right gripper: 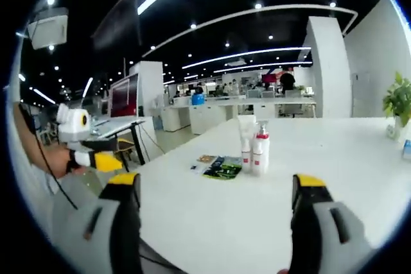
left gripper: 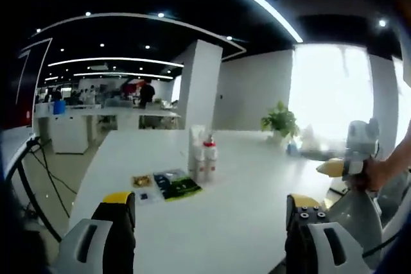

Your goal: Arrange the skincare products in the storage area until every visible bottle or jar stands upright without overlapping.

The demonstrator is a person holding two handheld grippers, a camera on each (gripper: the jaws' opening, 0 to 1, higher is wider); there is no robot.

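Jaws of both grippers stood wide; bare white table [left gripper: 257, 197] lay between me and upright bottles [left gripper: 203, 155] (sachets [left gripper: 168, 185] beside)

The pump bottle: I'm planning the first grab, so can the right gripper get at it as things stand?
Probably yes. The right gripper is open, with bare table between it and the pump bottle; a white tube stands close beside the bottle.

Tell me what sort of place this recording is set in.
Probably an open-plan office or lab. A long white table holds the skincare bottles, white counters stand behind with people at them, rows of ceiling lights run overhead, and a potted plant stands near a bright window.
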